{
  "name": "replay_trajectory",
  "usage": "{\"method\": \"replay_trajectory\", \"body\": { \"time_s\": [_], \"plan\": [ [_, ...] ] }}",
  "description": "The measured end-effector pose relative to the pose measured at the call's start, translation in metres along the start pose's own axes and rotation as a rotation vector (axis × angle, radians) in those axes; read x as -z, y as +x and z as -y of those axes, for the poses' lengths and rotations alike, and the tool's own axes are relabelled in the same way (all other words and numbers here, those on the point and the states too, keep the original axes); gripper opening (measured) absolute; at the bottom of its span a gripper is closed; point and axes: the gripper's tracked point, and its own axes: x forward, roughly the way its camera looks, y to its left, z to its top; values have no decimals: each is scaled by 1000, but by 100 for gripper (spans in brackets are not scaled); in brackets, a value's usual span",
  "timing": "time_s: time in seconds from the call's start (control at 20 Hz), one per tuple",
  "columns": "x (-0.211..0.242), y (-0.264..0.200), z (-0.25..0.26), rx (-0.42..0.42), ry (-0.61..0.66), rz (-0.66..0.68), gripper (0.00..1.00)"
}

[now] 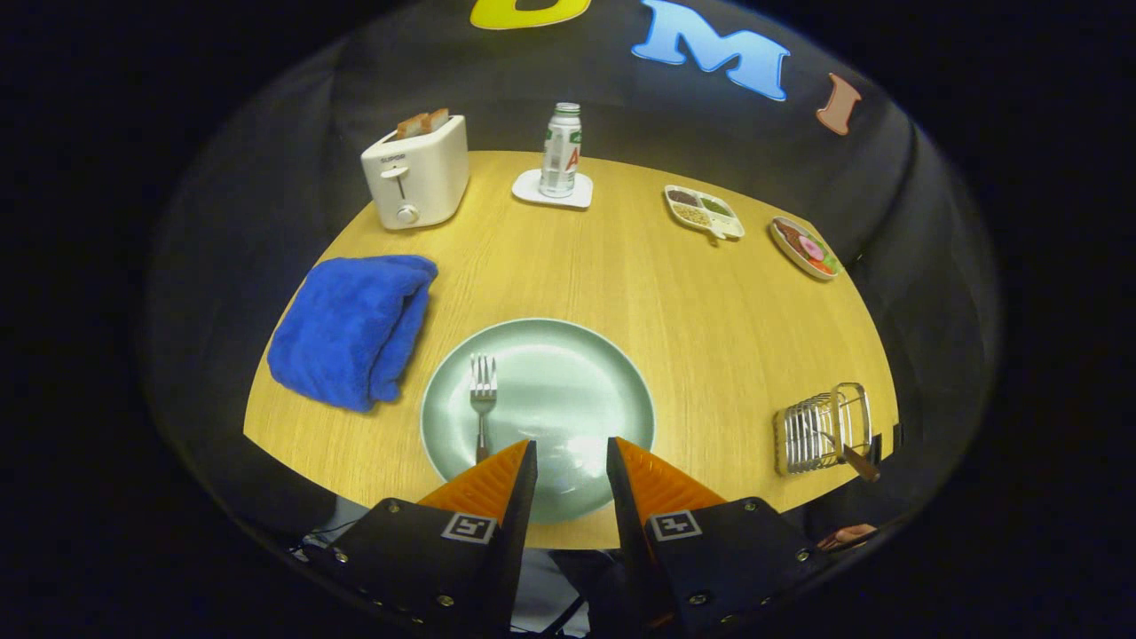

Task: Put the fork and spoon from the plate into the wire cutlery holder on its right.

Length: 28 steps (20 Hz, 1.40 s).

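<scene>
A pale green plate [586, 373] lies on the wooden table just ahead of my fingers. A metal fork [482, 399] rests on the plate's left half, tines pointing away, its handle end hidden behind my left finger. My gripper [572, 448] hovers over the plate's near rim, open, with nothing between the fingers. The wire cutlery holder [821, 430] stands to the right of the plate near the table's right edge; a brown handle [859, 461] sticks out of it toward me.
A folded blue towel [355, 324] lies left of the plate. Beyond stand a white toaster [417, 173] with bread, a bottle [561, 149] on a white coaster, a divided snack tray [704, 211] and a small food plate [805, 248].
</scene>
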Motion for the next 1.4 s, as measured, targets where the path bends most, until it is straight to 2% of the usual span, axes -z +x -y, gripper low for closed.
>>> {"method": "replay_trajectory", "body": {
  "time_s": [0.35,0.75,0.9,0.95,1.0,1.05,1.1,1.4],
  "plan": [
    [20,25,-43,-67,-67,-60,48],
    [45,58,-47,-69,-75,-135,48],
    [49,65,-48,-76,-73,-143,29],
    [47,61,-48,-84,-68,-147,30],
    [44,64,-43,-61,-73,-139,11],
    [42,66,-42,-58,-72,-132,11],
    [44,67,-41,-52,-69,-121,5],
    [26,49,-26,-31,-45,-32,5]
  ]
}}
